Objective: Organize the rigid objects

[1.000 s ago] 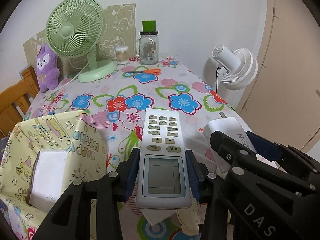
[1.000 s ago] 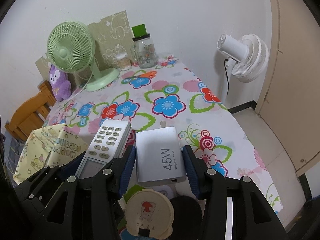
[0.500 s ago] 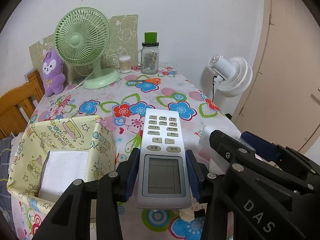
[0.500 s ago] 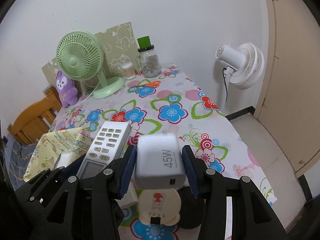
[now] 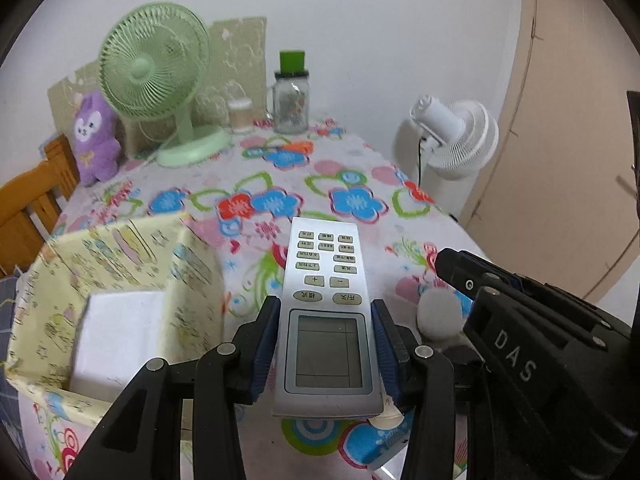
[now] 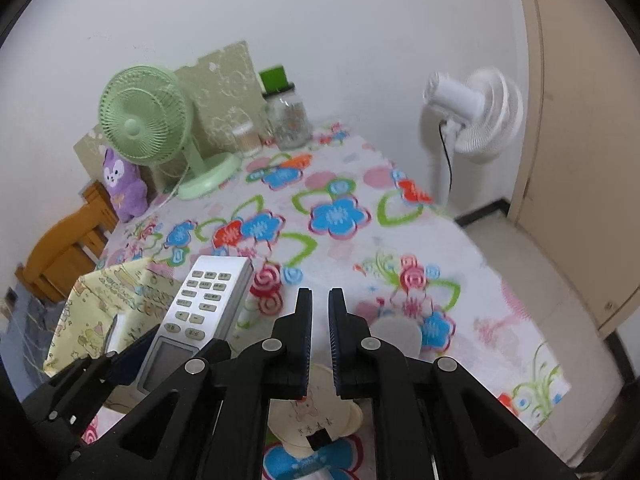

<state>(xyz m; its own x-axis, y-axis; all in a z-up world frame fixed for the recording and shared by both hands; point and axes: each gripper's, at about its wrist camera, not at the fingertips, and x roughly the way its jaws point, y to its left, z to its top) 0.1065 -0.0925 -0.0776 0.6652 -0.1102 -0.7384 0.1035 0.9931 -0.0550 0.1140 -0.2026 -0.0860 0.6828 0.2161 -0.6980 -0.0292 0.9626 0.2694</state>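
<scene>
My left gripper (image 5: 325, 308) is shut on a silver remote control (image 5: 326, 320), held above the flowered tablecloth (image 5: 280, 168) with its keys pointing away. The remote (image 6: 208, 296) also shows at the left of the right wrist view. My right gripper (image 6: 320, 294) is closing down to a thin gap with nothing between its blue pads. A grey charger block (image 6: 396, 334), blurred, lies just right of the right gripper's fingers and outside them. That charger (image 5: 438, 312) appears beside the right gripper (image 5: 452, 264) in the left wrist view.
A yellow fabric basket (image 5: 120, 248) with a white box (image 5: 120, 328) inside stands at the left. A cream round item (image 6: 316, 416) lies under the right gripper. At the back are a green fan (image 5: 154, 68), a purple plush (image 5: 94, 136) and a jar (image 5: 291, 100). A white fan (image 5: 456, 136) stands off the table's right edge.
The grey charger has left the right gripper, whose jaws have come together with nothing in them. The left gripper still holds the remote, a little farther back from the table.
</scene>
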